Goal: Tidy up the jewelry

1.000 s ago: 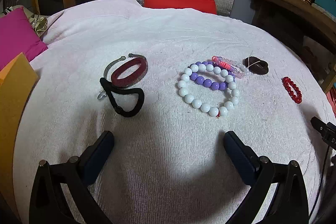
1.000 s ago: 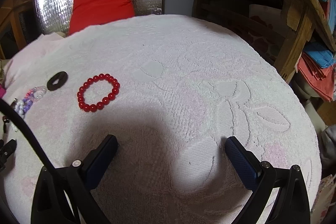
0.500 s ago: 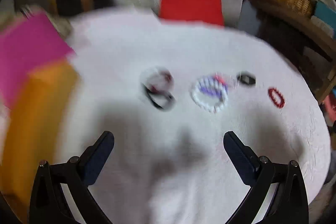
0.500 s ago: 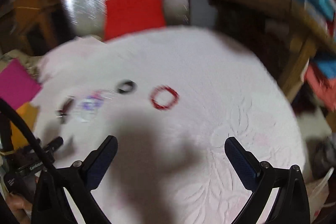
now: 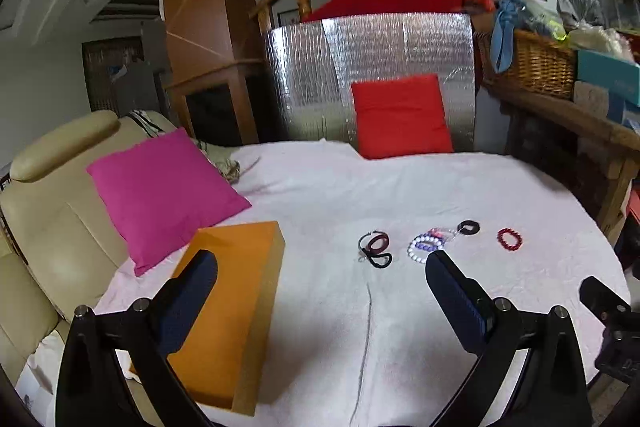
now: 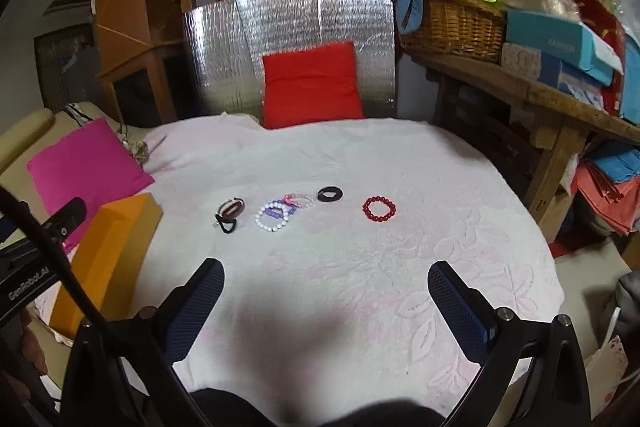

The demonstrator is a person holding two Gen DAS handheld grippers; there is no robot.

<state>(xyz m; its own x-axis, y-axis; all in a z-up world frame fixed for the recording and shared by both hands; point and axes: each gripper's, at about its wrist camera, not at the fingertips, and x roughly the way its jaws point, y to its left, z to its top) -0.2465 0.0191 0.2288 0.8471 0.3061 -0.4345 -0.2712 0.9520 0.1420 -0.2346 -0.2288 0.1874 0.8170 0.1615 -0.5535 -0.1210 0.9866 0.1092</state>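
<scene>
Both tongs are standing wide and holding nothing: I am keeping my left gripper and right gripper above the white cloth. At nine o'clock in the right view, the orange box is being partly covered by a black cable. The small tangled pieces are proving hard to make out. Jewelry is lying in a row at twelve o'clock: dark bands, white bead bracelet overlapping purple beads, black ring, red bead bracelet apart.
</scene>
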